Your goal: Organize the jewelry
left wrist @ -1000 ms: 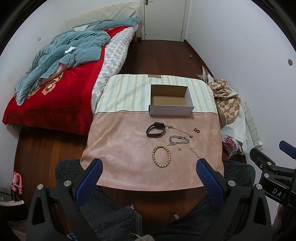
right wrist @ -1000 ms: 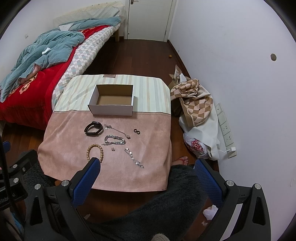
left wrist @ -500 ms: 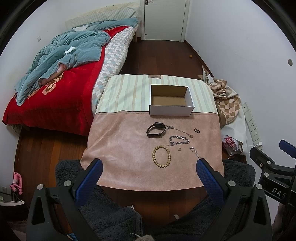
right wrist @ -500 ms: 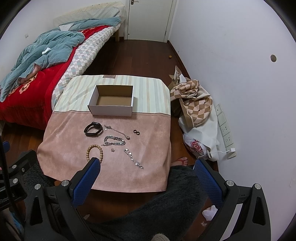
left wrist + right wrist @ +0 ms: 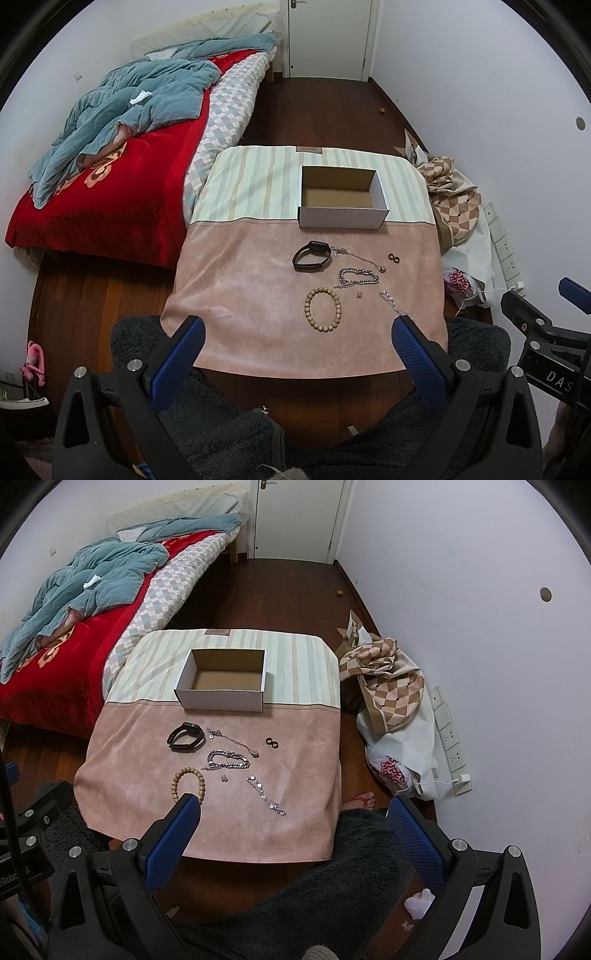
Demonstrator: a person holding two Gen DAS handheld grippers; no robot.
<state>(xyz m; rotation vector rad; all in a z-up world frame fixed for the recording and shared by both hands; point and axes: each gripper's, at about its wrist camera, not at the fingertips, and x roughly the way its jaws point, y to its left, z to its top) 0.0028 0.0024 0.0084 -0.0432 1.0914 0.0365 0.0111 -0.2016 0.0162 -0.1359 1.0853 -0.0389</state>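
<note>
- We hold the left gripper (image 5: 297, 334) above the near edge of the table (image 5: 236, 280), its blue-padded fingers (image 5: 176, 360) spread wide with nothing between them.
- Our right gripper (image 5: 293, 814) is likewise wide apart and holds nothing, raised over the table's near right corner.
- A white cardboard box (image 5: 341, 218) stands open on the striped far half of the tablecloth (we see only its bare brown floor).
- All the jewelry lies on the pink near half of the cloth, in front of the box.
- The black wristband (image 5: 311, 256) lies nearest the box, on the left of the group.
- A thin chain (image 5: 232, 739) runs from just beside the wristband toward the right, and two small dark rings (image 5: 271, 742) sit side by side farther right.
- The chunky silver chain bracelet (image 5: 358, 277) lies nearer to us than the thin chain.
- The wooden bead bracelet (image 5: 322, 310) lies to the near left of it; in the right wrist view our left finger tip covers part of its ring.
- A tiny metal piece (image 5: 224, 778) sits just near of the silver bracelet (too small for us to identify).
- A silver disc-link chain (image 5: 266, 795) runs diagonally toward the near right.
- A bed (image 5: 110, 155) with a red cover stands to the left of the table.
</note>
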